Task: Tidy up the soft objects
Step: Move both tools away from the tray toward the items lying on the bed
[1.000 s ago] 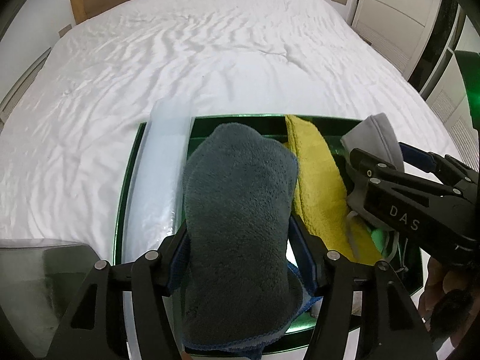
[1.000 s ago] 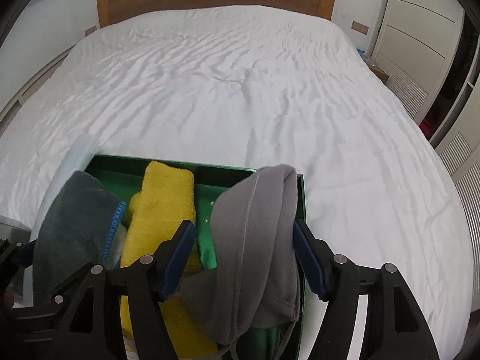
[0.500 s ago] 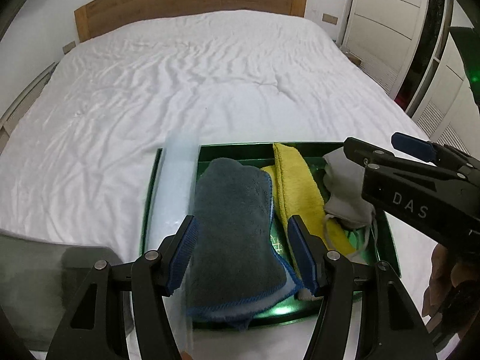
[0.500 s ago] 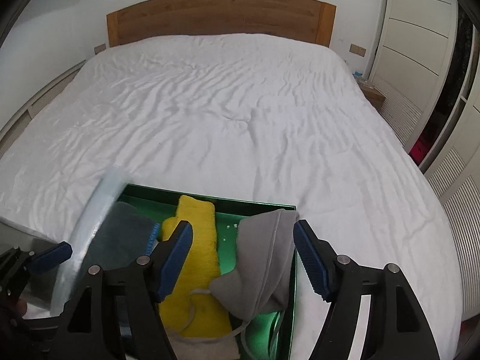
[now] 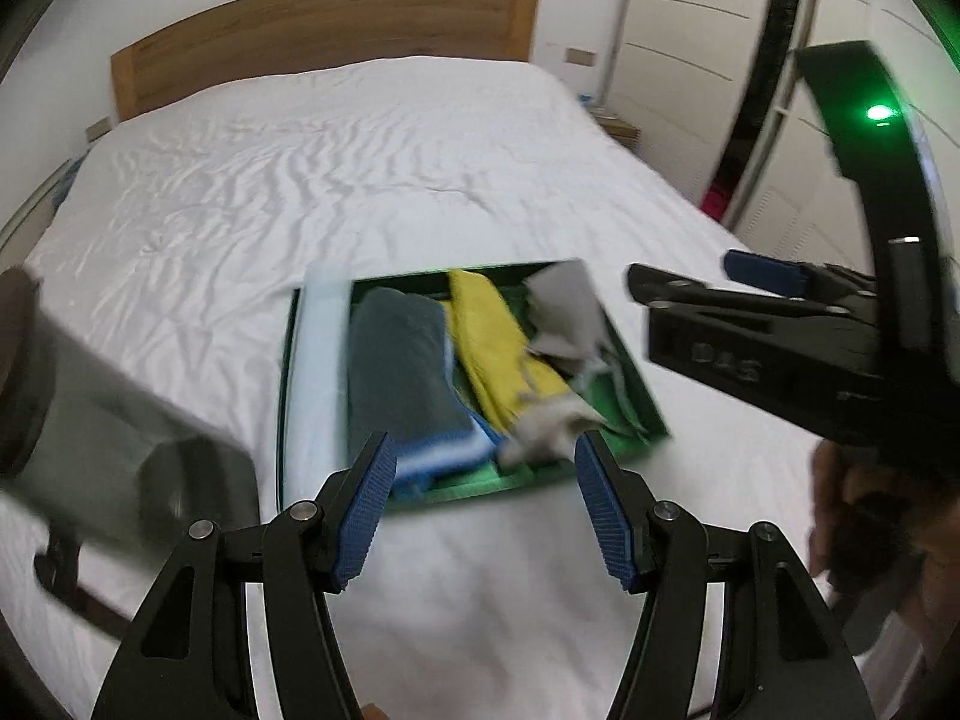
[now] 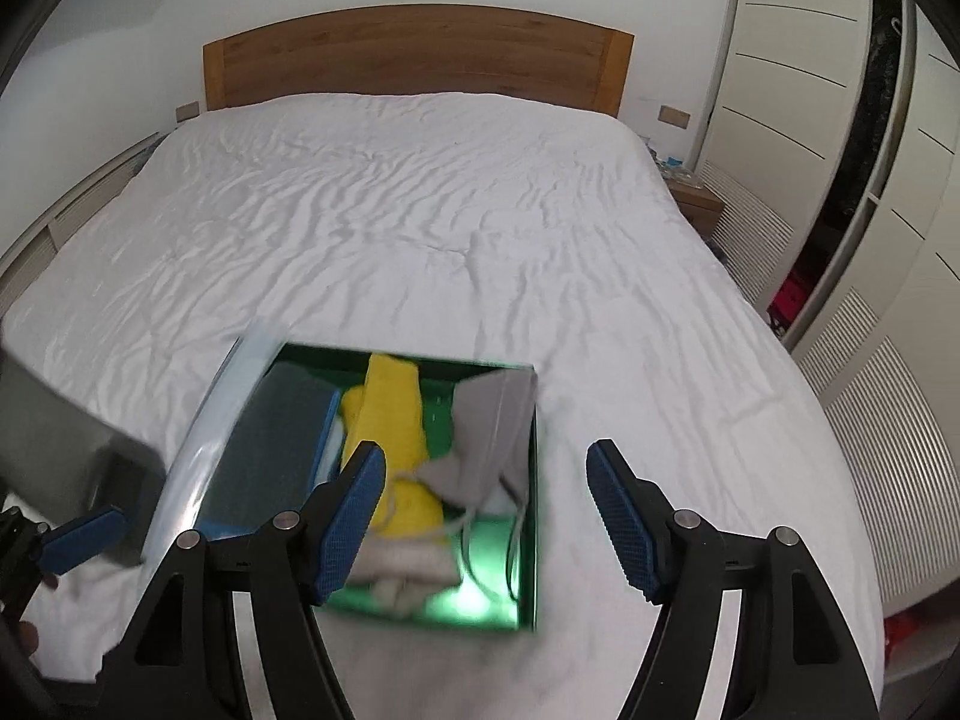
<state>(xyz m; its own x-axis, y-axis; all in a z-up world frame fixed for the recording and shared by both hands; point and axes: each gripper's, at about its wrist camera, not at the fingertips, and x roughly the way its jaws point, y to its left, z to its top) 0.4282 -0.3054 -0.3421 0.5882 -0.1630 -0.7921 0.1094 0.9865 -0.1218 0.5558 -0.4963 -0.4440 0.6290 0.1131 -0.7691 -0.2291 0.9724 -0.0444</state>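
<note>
A green box (image 5: 651, 414) (image 6: 531, 516) lies on the white bed. In it lie a dark grey cloth with a blue edge (image 5: 399, 378) (image 6: 270, 450), a yellow cloth (image 5: 498, 348) (image 6: 390, 414) and a light grey garment with cords (image 5: 564, 312) (image 6: 486, 444). My left gripper (image 5: 480, 507) is open and empty, held above and in front of the box. My right gripper (image 6: 486, 525) is open and empty, above the box's near right part; it also shows in the left wrist view (image 5: 738, 324).
The clear box lid (image 5: 321, 372) (image 6: 204, 438) leans along the box's left side. A blurred grey object (image 5: 102, 414) sits at the left. The wooden headboard (image 6: 414, 60) is at the far end, and wardrobe doors (image 6: 840, 120) stand to the right.
Both grippers have let go of their cloths and pulled up and back from the box. The dark grey cloth and light grey garment now lie in the box.
</note>
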